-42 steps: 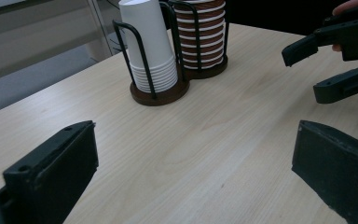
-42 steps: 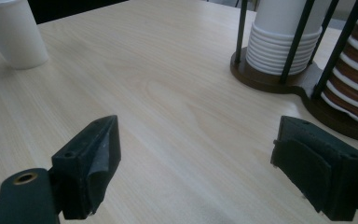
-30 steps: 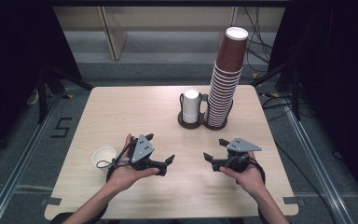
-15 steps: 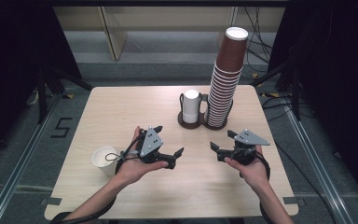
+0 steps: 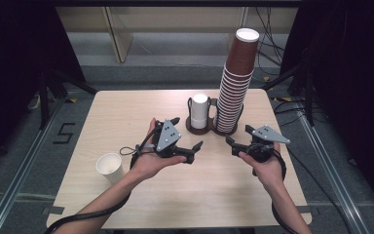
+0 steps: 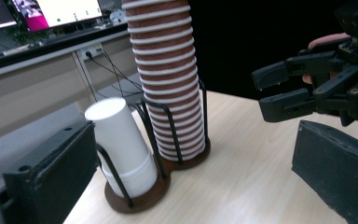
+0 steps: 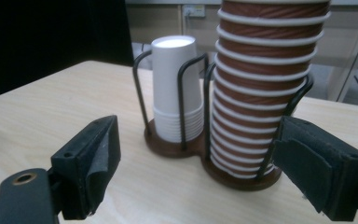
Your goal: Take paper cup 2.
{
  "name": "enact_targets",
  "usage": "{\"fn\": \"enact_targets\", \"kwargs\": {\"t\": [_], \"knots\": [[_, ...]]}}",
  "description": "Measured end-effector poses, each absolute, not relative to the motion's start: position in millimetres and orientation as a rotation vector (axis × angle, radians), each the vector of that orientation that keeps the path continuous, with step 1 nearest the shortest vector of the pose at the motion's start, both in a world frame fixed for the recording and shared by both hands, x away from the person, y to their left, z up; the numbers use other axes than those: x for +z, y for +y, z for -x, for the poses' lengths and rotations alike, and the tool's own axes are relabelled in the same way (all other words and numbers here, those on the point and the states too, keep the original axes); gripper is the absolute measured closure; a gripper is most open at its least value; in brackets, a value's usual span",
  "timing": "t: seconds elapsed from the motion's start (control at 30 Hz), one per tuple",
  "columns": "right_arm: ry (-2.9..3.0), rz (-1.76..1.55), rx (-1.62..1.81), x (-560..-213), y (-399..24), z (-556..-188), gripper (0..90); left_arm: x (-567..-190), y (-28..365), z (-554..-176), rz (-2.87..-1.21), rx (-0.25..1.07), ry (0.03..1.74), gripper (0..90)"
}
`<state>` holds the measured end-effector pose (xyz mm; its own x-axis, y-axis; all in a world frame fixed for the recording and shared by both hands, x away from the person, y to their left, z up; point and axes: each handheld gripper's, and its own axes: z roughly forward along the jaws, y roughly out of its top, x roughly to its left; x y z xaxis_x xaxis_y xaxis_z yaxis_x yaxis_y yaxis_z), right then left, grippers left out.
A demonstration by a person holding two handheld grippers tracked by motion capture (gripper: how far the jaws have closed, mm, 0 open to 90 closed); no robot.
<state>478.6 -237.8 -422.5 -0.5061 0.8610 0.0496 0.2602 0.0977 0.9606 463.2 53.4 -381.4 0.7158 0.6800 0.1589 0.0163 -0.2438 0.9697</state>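
A: What has changed over the last second?

B: In the high view both hands have lifted and moved up the table toward the holder point(image 5: 212, 127). The left gripper point(image 5: 187, 138) has come away from the single white cup point(image 5: 110, 166), which stays standing alone near the table's front left edge.

A: Is anything held?

B: No. The left gripper's jaws are spread with nothing between them, and the right gripper point(image 5: 239, 136) is likewise released and empty. Its own view looks between its jaws at the brown stack point(image 7: 261, 88).

A: And the task?

B: The loose cup seems delivered. Both grippers now face the holder, where the white stack point(image 5: 199, 111) sits just beside the tall brown one, so another cup is probably next. Which stack cannot be told.
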Motion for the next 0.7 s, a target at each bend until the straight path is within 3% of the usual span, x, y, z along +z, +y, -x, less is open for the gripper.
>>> {"fn": "enact_targets", "kwargs": {"t": [0.7], "knots": [[1.727, -1.11, 1.451, -374, -240, -506, 14.9, -353, 17, -494, -1.645, 0.693, 0.484, 0.0]]}}
